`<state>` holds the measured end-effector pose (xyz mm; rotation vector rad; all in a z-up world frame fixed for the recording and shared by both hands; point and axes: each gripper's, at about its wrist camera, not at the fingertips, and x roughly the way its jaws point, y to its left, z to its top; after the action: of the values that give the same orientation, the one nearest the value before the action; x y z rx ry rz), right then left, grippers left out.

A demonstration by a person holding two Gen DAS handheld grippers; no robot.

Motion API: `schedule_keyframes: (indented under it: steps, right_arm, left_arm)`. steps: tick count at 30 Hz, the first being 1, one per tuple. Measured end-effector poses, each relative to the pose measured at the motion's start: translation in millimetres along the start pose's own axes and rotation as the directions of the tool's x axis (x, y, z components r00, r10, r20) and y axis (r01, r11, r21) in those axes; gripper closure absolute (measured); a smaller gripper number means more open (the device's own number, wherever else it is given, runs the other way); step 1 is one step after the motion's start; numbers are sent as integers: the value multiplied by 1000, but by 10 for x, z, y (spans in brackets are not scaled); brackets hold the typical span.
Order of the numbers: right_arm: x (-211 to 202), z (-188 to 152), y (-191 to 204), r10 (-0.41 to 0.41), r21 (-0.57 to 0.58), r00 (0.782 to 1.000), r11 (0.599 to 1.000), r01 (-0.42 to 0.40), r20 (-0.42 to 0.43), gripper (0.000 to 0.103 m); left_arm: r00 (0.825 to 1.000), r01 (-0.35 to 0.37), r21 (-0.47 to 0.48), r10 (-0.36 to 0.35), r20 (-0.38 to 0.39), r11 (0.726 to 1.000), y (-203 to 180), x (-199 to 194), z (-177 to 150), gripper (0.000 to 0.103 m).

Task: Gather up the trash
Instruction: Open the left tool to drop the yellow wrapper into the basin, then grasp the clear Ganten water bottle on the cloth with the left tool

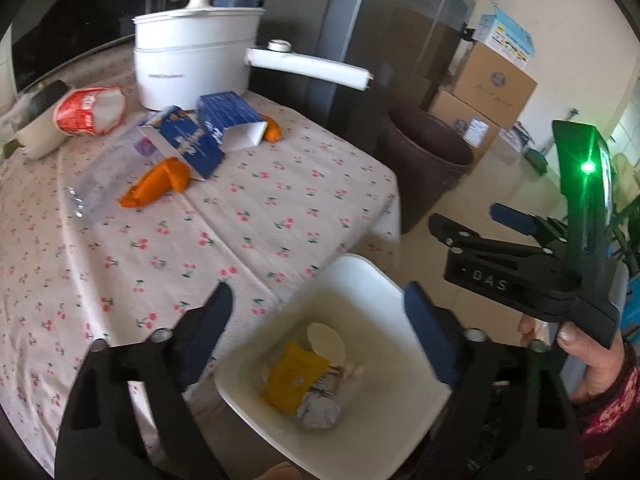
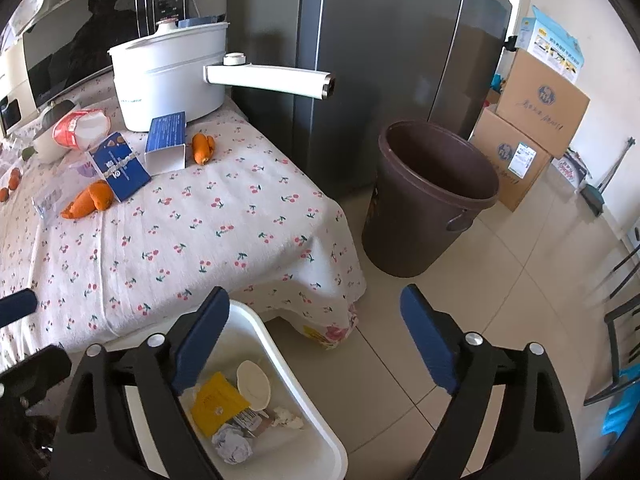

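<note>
A white bin [image 1: 360,280] stands off the table's near corner; it also shows in the right wrist view [image 2: 280,356]. It holds a yellow packet [image 1: 294,376], a white lid [image 1: 326,340] and crumpled paper [image 1: 318,412]. My left gripper [image 1: 320,320] is open, its fingers either side of the bin above it. My right gripper [image 2: 314,328] is open and empty over the floor, right of the bin; it also shows in the left wrist view [image 1: 480,220]. On the table lie two blue cartons [image 1: 188,140] [image 1: 232,120], orange peels [image 1: 156,182] and a red-and-white cup [image 1: 90,110].
A white electric pot [image 1: 196,68] with a long handle stands at the back of the cherry-print tablecloth [image 1: 240,232]. A brown trash bucket [image 2: 432,196] stands on the tiled floor by the fridge [image 2: 380,60]. Cardboard boxes [image 2: 536,120] are stacked at the right.
</note>
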<state>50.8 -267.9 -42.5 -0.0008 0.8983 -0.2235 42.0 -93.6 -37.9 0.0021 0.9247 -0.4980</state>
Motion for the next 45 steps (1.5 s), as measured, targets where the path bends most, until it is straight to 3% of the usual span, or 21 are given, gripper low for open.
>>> schedule_keyframes:
  steps: [6,9,15,21,27,34,37,41,45]
  right_arm:
    - [15,73,11,-1,25,1000,1000,1,3,11]
    - [35,108,-6,-3,48,1000,999,3,-1,11]
    - [65,147,71,9,47,1000,999,-8,-4,11]
    - [122,172,247,36,13,999,999,-36,-31,10]
    - [146,214,495,72,-38,997,997,-73,-39,10]
    - [253,233,710,96,-77,992,992,-102,-76,10]
    - [281,244,769,104,-85,991,990,-111,-83,10]
    - [315,273,827,109,-91,990,989,-117,-90,10]
    - [328,295,863,119,-101,989,987,-127,-89,10]
  left_arm:
    - [998,-68,3,68,8,998,89,13,32,15]
    - [989,-148,12,148,14,989,151,36,58,12]
    - [975,-223,-16,222,-20,975,397,131,134,12]
    - [935,-355,-17,355,-19,935,748,180,339,12]
    - [910,-413,-90,408,-70,906,1283,260,601,12]
    - [859,-503,-19,498,-120,864,1604,471,965,17]
    - [860,-489,4,484,-163,872,1667,603,1092,20]
    - [844,-495,39,491,-216,868,1739,857,1181,21]
    - [852,-459,28,449,-269,888,1820,1085,1239,31]
